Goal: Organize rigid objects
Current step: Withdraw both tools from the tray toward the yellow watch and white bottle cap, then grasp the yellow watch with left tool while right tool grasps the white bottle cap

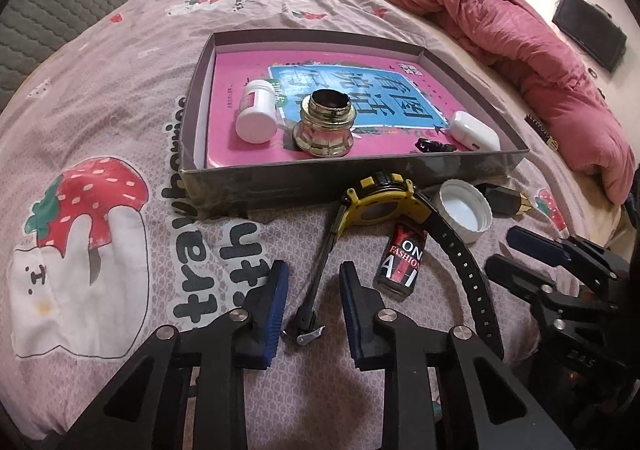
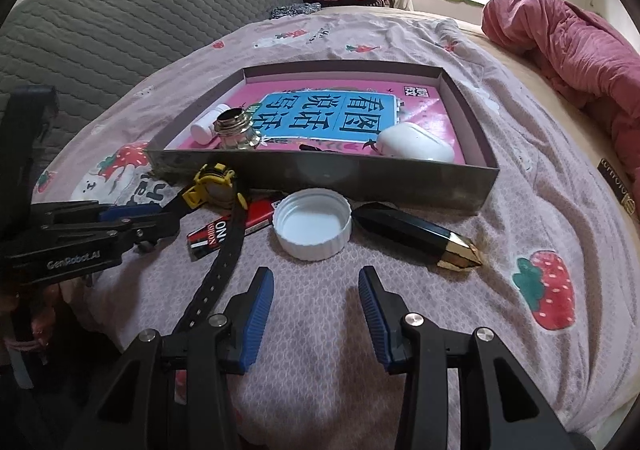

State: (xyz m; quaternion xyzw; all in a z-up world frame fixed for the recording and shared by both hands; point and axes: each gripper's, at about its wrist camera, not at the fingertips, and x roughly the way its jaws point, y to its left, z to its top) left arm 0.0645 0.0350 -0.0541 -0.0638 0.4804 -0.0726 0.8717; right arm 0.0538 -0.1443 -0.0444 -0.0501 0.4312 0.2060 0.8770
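Observation:
A yellow-and-black watch lies on the bedsheet in front of a shallow grey box. Its thin buckle strap runs between the blue pads of my left gripper, and the pads stand a little apart from it on both sides. Beside the watch lie a red-and-black lighter, a white cap and a black faceted stick with a gold tip. Just before the cap, my right gripper is open over bare sheet with nothing between its fingers.
The box holds a pink book, a white bottle on its side, a brass jar, a white earbud case and a small black piece. A pink quilt is piled at the right, and a grey headboard stands behind.

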